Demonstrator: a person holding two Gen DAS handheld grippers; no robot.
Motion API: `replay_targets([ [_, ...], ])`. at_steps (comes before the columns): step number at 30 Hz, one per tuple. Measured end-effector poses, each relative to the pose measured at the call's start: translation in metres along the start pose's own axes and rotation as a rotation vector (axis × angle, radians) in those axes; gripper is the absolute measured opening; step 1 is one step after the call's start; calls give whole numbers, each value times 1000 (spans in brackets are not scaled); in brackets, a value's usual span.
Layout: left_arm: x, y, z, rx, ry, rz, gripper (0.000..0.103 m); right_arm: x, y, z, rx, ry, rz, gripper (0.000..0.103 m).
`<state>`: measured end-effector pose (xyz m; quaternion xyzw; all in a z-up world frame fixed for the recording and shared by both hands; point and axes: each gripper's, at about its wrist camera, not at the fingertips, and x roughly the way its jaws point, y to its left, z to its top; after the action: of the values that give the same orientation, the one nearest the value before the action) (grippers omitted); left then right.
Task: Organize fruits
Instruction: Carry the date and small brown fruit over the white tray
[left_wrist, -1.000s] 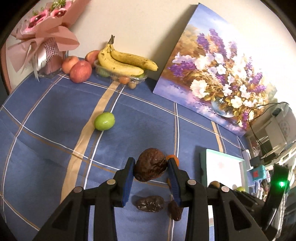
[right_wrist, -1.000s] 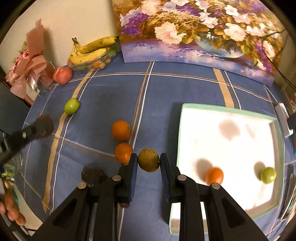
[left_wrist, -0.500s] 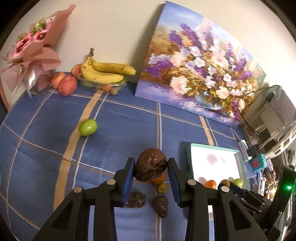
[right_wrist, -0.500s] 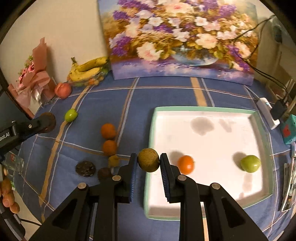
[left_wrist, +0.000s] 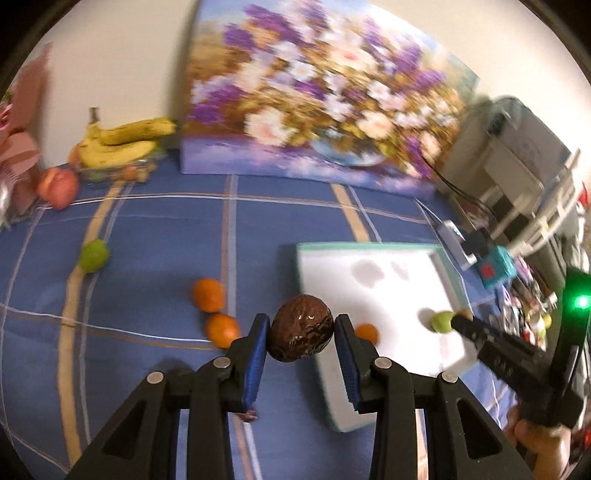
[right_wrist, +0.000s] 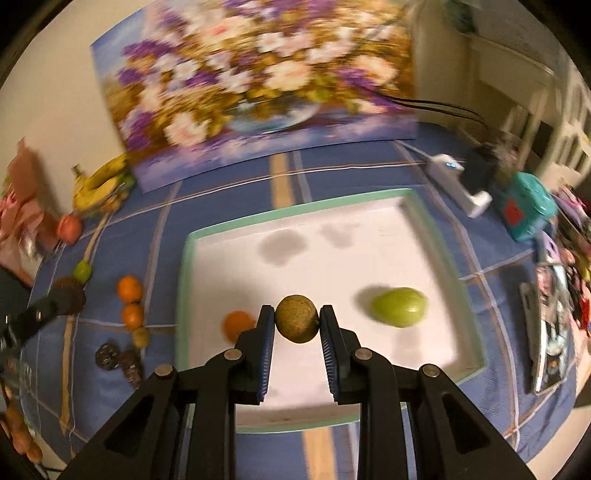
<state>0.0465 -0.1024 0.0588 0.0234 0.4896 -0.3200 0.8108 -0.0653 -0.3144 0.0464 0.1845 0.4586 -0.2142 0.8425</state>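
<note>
My left gripper (left_wrist: 300, 334) is shut on a dark brown wrinkled fruit (left_wrist: 300, 326), held above the blue cloth just left of the white tray (left_wrist: 373, 254). My right gripper (right_wrist: 297, 325) is shut on a small olive-brown round fruit (right_wrist: 297, 323), held over the tray (right_wrist: 295, 218). In the tray lie an orange fruit (right_wrist: 236, 325) and a green fruit (right_wrist: 400, 306). On the cloth left of the tray lie two oranges (right_wrist: 130, 288), a small olive fruit (right_wrist: 140, 336), two dark wrinkled fruits (right_wrist: 107, 356) and a green fruit (left_wrist: 93, 254).
A flower painting (left_wrist: 317, 110) leans on the back wall. Bananas (left_wrist: 122, 142) and apples (left_wrist: 59, 184) sit at the back left by a pink bouquet. A white charger (right_wrist: 456, 182), a teal box (right_wrist: 528, 208) and clutter lie right of the tray.
Both grippers have moved right with their fruits. The right gripper is now over the tray's middle; the left has come up beside the tray's left edge.
</note>
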Motion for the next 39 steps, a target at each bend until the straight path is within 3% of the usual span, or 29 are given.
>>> replay_targets([
  [11,26,-60,-19,114,92,-74,38,-15,-57,-1,129,-21,-57,26],
  [25,51,-80,-35,162,168,-60,38,-14,-55,-2,119,-5,-34,26],
  [39,78,-80,-50,171,250,-28,39,11,-47,-9,74,91,-45,26],
])
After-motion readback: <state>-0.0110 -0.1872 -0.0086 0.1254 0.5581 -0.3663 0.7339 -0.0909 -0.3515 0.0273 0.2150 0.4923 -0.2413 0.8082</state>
